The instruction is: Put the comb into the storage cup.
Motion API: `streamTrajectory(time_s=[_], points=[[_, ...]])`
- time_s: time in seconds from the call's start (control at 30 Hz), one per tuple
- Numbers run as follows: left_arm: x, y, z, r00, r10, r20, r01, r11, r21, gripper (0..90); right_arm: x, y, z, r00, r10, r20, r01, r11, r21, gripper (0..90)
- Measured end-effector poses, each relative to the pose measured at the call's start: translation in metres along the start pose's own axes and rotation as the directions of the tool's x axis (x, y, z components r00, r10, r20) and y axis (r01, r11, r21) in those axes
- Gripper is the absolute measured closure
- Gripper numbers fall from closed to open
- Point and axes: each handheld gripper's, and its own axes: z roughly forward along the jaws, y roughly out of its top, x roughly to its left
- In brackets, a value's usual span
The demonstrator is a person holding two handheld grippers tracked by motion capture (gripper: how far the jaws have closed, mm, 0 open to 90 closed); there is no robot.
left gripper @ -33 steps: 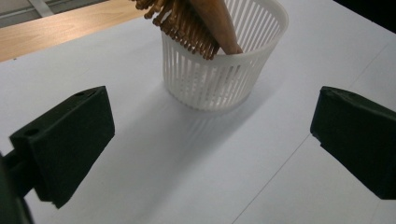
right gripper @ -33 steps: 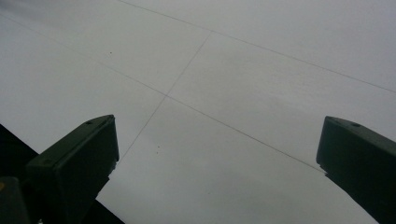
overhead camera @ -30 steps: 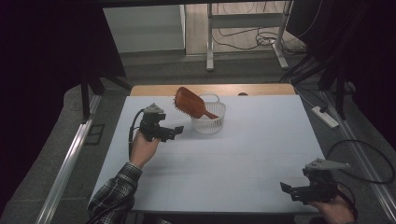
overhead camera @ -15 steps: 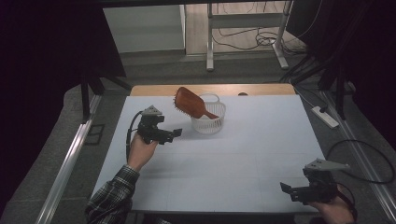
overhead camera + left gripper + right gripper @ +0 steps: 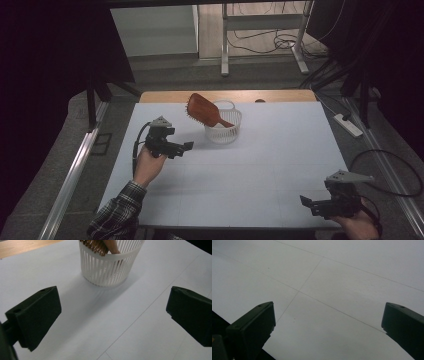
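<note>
A brown hairbrush [image 5: 204, 111] stands slanted in a white slatted basket [image 5: 223, 132] at the table's far middle, its bristled head sticking out up and to the left. The basket [image 5: 110, 267] and the brush's bristles [image 5: 95, 246] show straight ahead in the left gripper view. My left gripper [image 5: 184, 147] hovers open to the left of the basket, jaws wide apart with nothing between them. Near the front right corner my right gripper [image 5: 306, 202] is open too, over the bare white tabletop [image 5: 337, 285].
The white sheet [image 5: 260, 165] covers most of the table, with a wooden strip [image 5: 225, 95] along its far edge. A power strip [image 5: 348, 125] lies on the floor at the right. A cable [image 5: 390, 165] loops beside the right gripper.
The left gripper has drawn back slightly toward the left and front, away from the basket. The right gripper has stayed put.
</note>
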Motion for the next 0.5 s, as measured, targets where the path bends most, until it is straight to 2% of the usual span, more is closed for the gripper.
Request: streamTrajectory(time_s=[0.5], points=[[-0.0061,-0.0081,-0.0093,1.0,0.001,-0.001,-0.001,1.0,0.01,0.0,0.0003,0.0,0.0,1.0,-0.003,0.002,0.003,1.0,0.001,0.0]])
